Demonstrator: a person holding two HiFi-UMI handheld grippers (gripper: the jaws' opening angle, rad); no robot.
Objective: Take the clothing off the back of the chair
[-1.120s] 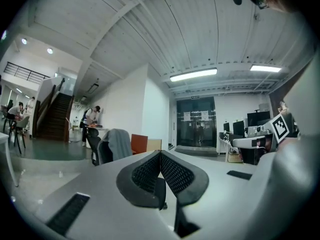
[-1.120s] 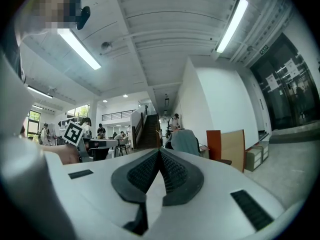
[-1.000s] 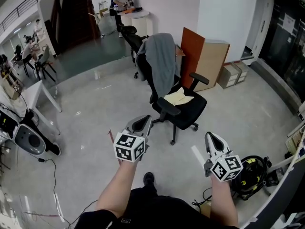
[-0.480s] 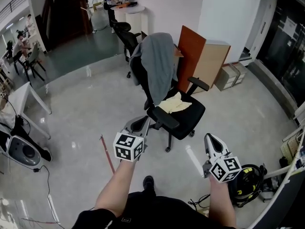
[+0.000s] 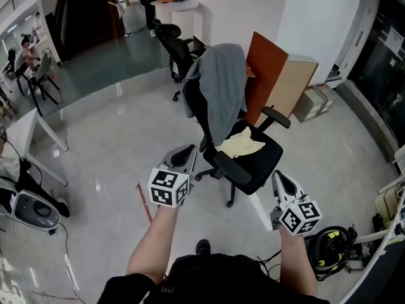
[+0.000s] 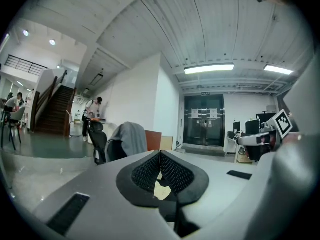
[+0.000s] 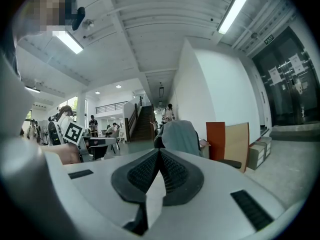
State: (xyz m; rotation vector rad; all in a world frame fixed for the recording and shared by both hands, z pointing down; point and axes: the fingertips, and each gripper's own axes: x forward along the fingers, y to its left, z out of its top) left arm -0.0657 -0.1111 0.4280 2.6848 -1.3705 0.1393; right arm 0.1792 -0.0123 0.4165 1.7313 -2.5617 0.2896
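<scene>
A grey garment (image 5: pixel 220 87) hangs over the back of a black office chair (image 5: pixel 250 170) in the middle of the head view. A pale yellow cloth (image 5: pixel 240 143) lies on the seat. My left gripper (image 5: pixel 188 151) is shut and empty, held in the air a little short of the chair's front left. My right gripper (image 5: pixel 278 178) is shut and empty too, just off the seat's front right corner. Over the closed jaws, the left gripper view shows the grey garment (image 6: pixel 131 137) ahead, and so does the right gripper view (image 7: pixel 180 137).
Orange and tan boards (image 5: pixel 278 78) lean on the wall behind the chair, with cardboard boxes (image 5: pixel 314 102) beside them. A second black chair (image 5: pixel 172 42) stands farther back. A red stick (image 5: pixel 145 201) lies on the floor at left. A yellow-black machine (image 5: pixel 330 249) sits at lower right.
The view has closed in on the chair and both grippers now sit nearer it, still shut. The chair has shifted rightward and looms larger.
</scene>
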